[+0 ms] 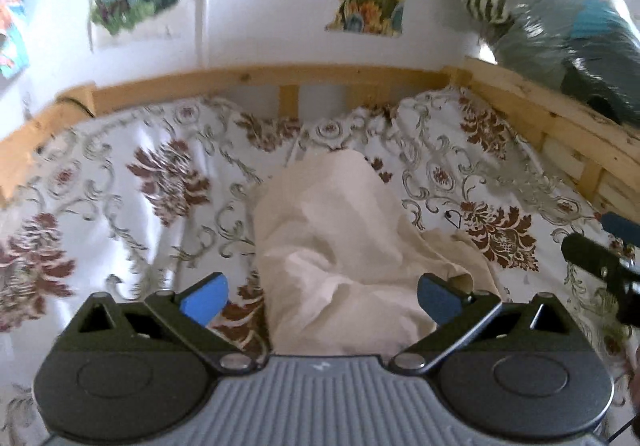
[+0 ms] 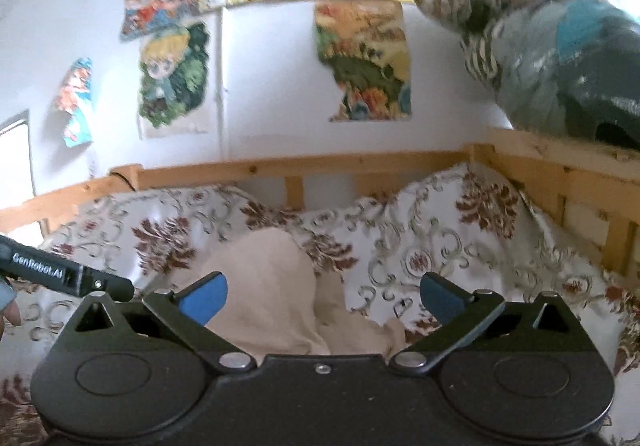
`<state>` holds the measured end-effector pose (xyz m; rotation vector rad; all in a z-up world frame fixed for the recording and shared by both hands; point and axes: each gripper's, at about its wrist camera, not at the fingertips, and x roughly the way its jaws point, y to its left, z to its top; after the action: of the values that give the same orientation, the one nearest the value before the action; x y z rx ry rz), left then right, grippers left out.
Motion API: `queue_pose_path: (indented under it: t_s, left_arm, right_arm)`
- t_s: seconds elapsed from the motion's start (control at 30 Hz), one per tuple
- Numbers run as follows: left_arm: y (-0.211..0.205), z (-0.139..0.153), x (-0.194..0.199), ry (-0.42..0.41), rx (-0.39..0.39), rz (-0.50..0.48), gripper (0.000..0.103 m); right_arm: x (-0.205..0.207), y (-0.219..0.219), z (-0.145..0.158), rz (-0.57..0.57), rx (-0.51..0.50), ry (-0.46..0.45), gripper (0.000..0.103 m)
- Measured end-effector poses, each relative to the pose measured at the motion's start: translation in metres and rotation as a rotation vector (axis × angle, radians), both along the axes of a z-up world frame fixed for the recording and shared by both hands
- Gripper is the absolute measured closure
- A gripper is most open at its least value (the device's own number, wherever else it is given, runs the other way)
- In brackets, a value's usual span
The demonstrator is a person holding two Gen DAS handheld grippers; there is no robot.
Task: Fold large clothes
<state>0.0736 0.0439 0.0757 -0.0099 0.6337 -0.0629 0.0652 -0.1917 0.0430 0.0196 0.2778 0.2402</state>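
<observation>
Nearest, my left gripper: both blue pads spread wide, nothing pressed between them. My right gripper: likewise spread to full width, pads bare and closing on nothing. In the left wrist view the right tool shows as a dark shape at the right edge; in the right wrist view the left tool enters at the left edge, bearing white lettering.

Below and just beyond the pads: the cream garment, lying crumpled in a long heap on the bed, running away from me, free of both grippers. In the right wrist view the same cloth lies left of centre, partly hidden behind my left pad.

Surface: a white bedspread printed with maroon floral medallions and grey-green scrolls, rumpled, rising in folds against the far rail.

Behind it: a pale wooden bed frame with short upright slats, turning a corner at the right.

On the right rail: a bulging clear plastic bag stuffed with striped and blue fabrics.

Farthest: a white wall carrying colourful cartoon posters, several with torn edges; more are clustered along the top.
</observation>
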Motion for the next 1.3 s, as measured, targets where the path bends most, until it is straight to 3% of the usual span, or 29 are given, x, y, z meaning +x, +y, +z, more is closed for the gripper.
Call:
queue_pose_path:
  t_s: [0.13,0.27,0.4,0.57,1.3]
  left_arm:
    - [0.003,-0.009,-0.038,-0.040,0.013,0.046,0.001]
    - [0.009,-0.030,-0.061,-0.013,-0.029,0.072,0.001]
    - [0.009,-0.041,-0.058,0.055,0.001,0.094,0.001]
    - [0.010,-0.042,-0.061,0.042,-0.003,0.105,0.001]
    - [0.013,-0.045,-0.057,0.066,0.009,0.125,0.001]
  right_arm:
    - [-0.022,-0.003,0.004,-0.005,0.023,0.002,0.001]
    - [-0.039,-0.004,-0.002,-0.038,0.043,0.011,0.001]
    - [-0.047,-0.001,-0.011,-0.038,0.003,0.055,0.001]
    - [-0.053,0.005,-0.024,-0.017,-0.045,0.117,0.001]
    - [-0.051,0.007,-0.030,-0.025,-0.050,0.141,0.001]
